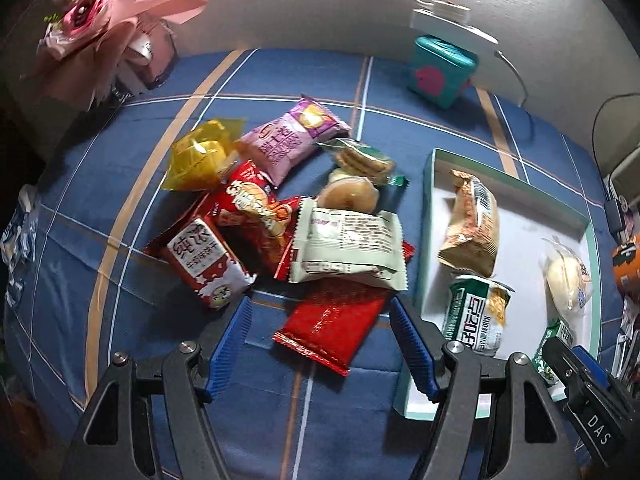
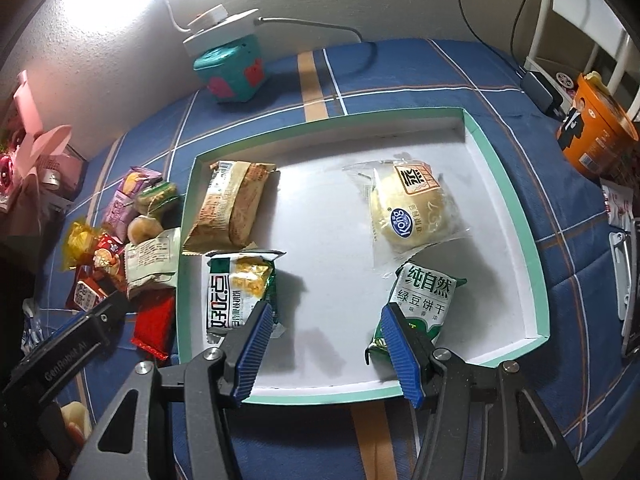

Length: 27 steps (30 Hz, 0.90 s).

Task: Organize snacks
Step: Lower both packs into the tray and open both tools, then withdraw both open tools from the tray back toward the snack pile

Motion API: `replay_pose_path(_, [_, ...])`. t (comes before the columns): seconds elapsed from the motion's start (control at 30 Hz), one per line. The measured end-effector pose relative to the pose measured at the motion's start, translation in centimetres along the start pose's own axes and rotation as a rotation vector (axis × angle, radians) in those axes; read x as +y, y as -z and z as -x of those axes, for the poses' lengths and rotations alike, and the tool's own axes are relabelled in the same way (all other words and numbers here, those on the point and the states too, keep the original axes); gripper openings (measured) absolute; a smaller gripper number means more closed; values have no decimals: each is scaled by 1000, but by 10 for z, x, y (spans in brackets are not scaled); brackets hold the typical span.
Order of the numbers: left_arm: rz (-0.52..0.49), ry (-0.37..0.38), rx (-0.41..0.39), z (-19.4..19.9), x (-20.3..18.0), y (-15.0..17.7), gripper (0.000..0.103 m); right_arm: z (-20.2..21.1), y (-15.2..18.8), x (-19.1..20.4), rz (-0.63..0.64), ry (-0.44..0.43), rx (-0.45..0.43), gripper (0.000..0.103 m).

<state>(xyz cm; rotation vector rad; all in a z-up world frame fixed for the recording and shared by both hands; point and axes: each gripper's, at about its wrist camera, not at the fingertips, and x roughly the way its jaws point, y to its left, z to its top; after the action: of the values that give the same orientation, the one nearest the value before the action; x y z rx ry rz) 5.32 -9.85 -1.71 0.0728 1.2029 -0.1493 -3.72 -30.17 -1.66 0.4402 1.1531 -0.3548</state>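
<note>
**Blue-check cloth: four snacks boxed, eight or so still loose**

Blue plaid cloth (image 1: 120,320) covers the surface in front of you. Your left gripper (image 1: 320,344) hangs over the loose pile with its jaws apart and nothing between them; the plain red packet (image 1: 332,320) lies below the gap, untouched, its long axis running from 7 to 1 o'clock.

Count the pile in the left view: eight packets, as far as the overlap lets you tell. One yellow wrapper (image 1: 200,156) at 10 o'clock, one purple packet (image 1: 288,140) at 12 with its long axis from 7 to 1, one clear pack of biscuits (image 1: 360,160), one round pastry (image 1: 348,196), one pale green packet (image 1: 348,248) lying back side up across the middle, and three red ones including the milk-print packet (image 1: 204,264) at 9.

Your right gripper (image 2: 324,344) stands over the white tray (image 2: 532,240), jaws open and empty. Four snacks lie inside. One tan packet (image 2: 232,204) at 10 o'clock, long axis from 7 to 1. One green-and-white packet (image 2: 236,292) at 8, upright along 6 to 12. One round bun in clear wrap (image 2: 412,212) at 1. One mung-bean biscuit packet (image 2: 420,296) at 4, just beside your right finger, its printed top toward 12.

One teal box (image 2: 232,76) sits beyond the tray at 11.
</note>
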Motion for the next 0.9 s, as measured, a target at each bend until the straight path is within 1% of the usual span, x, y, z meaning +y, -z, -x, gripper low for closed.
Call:
replay_pose_path(0.07, [9,0,2,-1,2,-1,72,-1,0,0,0,1,2,61])
replay_pose_path(0.1, [13,0,3,-1,3,-1,73,-1,0,0,1,1,4,64])
replay_pose_path(0.13, [14,-2,3,-1,3,-1,79,-2,0,-1,2,1,6,73])
replay_pose_path(0.17, [16,-8,2,-2,4,-2,95,-3,0,0,5,6,8,78])
replay_pose_path(0.2, [16,-21,-4,-2,4,-2,102,-3,0,1,8,11,9,86])
replay_pose_path(0.23, [11,-38,-13,-3,5,-2,103,-4,0,1,15,17,9,91])
replay_pose_path(0.27, [3,-50,-16,-4,5,-1,103,-4,0,3,25,25,8,94])
replay_pose_path(0.3, [-3,-59,-15,-5,5,-1,103,-5,0,3,31,28,7,101])
replay_pose_path(0.33, [-5,-65,-11,-6,5,0,103,-5,-1,4,36,32,6,103])
replay_pose_path(0.47, [-5,-76,0,-10,6,1,103,-7,0,6,56,46,3,103])
replay_pose_path(0.57, [-2,-64,-1,-10,8,0,103,-7,0,7,61,48,4,103])
replay_pose_path(0.73, [-6,-29,3,-6,13,-4,103,-3,-1,10,58,5,-6,103])
replay_pose_path(0.9, [-22,-44,-24,1,25,-12,103,4,0,24,78,-40,-31,103])
